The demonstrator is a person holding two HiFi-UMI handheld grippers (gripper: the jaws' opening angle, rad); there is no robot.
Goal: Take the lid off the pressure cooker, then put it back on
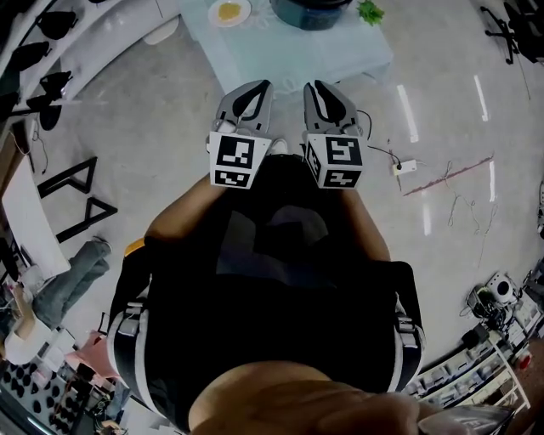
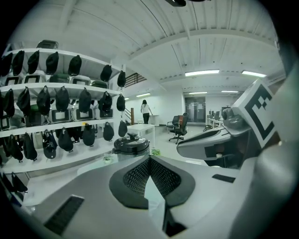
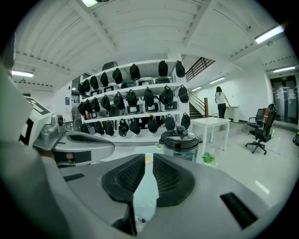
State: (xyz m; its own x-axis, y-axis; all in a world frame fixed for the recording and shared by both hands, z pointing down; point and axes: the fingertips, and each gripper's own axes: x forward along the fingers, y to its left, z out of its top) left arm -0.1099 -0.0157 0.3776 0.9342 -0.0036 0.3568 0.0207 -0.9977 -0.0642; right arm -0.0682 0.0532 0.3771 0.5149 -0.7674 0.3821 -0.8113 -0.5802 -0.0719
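The pressure cooker [image 3: 180, 144] stands on a pale table [image 1: 289, 51] ahead of me, its black lid [image 3: 180, 136] with a knob seated on top. In the left gripper view the cooker [image 2: 131, 145] is small and far beyond the jaws. Both grippers are held close to the person's chest, well short of the table. My left gripper [image 1: 259, 87] [image 2: 149, 158] has its tips touching, with nothing between them. My right gripper [image 1: 316, 87] [image 3: 148, 158] shows a narrow gap between its pads, and nothing is held in it.
A plate of yellow food [image 1: 229, 12] and a small green plant [image 3: 208, 158] sit on the table beside the cooker. Shelves of black bags and appliances [image 3: 131, 102] line the wall behind. A white table [image 3: 212, 123], an office chair [image 3: 261, 127] and a distant person [image 3: 220, 100] stand further off.
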